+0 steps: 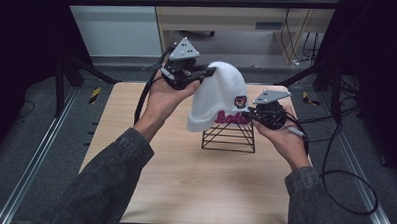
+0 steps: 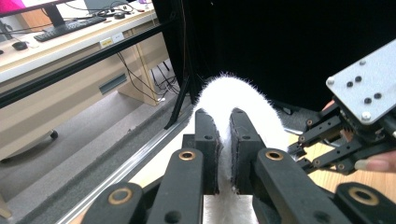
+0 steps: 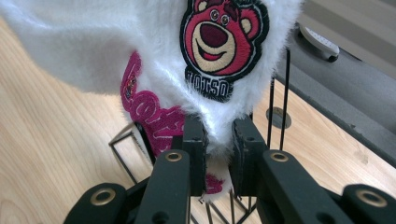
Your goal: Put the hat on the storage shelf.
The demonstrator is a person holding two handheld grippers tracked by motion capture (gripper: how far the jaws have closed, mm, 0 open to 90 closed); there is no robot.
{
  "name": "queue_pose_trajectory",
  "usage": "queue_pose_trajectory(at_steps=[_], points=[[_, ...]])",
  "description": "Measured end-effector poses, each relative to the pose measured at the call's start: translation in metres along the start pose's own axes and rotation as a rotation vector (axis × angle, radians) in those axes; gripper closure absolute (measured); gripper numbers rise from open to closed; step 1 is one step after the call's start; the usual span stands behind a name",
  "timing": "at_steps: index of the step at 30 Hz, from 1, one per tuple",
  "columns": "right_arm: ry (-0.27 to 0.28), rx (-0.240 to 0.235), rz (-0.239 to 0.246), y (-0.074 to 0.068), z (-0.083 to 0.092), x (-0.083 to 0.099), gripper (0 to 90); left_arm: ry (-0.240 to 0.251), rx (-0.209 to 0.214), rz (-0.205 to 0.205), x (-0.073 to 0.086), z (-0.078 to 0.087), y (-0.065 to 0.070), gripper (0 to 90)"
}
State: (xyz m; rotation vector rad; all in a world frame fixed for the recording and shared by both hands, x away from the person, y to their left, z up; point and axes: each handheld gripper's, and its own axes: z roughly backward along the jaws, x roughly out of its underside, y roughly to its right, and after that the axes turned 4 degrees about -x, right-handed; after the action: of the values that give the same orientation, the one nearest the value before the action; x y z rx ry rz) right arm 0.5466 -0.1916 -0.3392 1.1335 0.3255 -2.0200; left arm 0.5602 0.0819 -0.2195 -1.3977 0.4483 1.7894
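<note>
A white fuzzy beanie [image 1: 219, 95] hangs above a black wire stand [image 1: 229, 137] at about the middle of the bench [image 1: 184, 181]. The left claw [image 1: 208, 72], at the hat's eleven o'clock, is clenched on its crown; the right claw [image 1: 249, 115], at four o'clock, pinches the cuff beside the pink lettering [image 1: 232, 117] and bear patch [image 3: 224, 44]. Held at both ends, the hat likely stays spread so it can settle over the stand's peak.
</note>
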Motion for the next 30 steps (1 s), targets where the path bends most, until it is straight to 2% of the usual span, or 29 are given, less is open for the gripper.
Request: queue_pose_trajectory(at_steps=[5, 10, 17, 23, 30], points=[[-0.006, -0.003, -0.004, 0.0, -0.001, 0.004, 78.4, 0.001, 0.009, 0.006, 0.002, -0.001, 0.001, 83.9], [-0.004, -0.001, -0.011, 0.001, 0.0, 0.01, 78.3, -0.009, 0.017, -0.013, 0.003, -0.003, 0.004, 83.9], [-0.006, 0.003, -0.023, 0.004, 0.003, 0.018, 78.3, -0.019, 0.024, -0.017, 0.004, -0.009, 0.008, 83.8], [-0.018, 0.002, -0.04, 0.007, 0.003, 0.028, 78.1, -0.041, 0.045, -0.024, 0.006, -0.018, 0.012, 83.8], [-0.023, 0.001, -0.055, 0.01, 0.003, 0.038, 78.0, -0.044, 0.06, -0.027, 0.007, -0.027, 0.019, 83.8]])
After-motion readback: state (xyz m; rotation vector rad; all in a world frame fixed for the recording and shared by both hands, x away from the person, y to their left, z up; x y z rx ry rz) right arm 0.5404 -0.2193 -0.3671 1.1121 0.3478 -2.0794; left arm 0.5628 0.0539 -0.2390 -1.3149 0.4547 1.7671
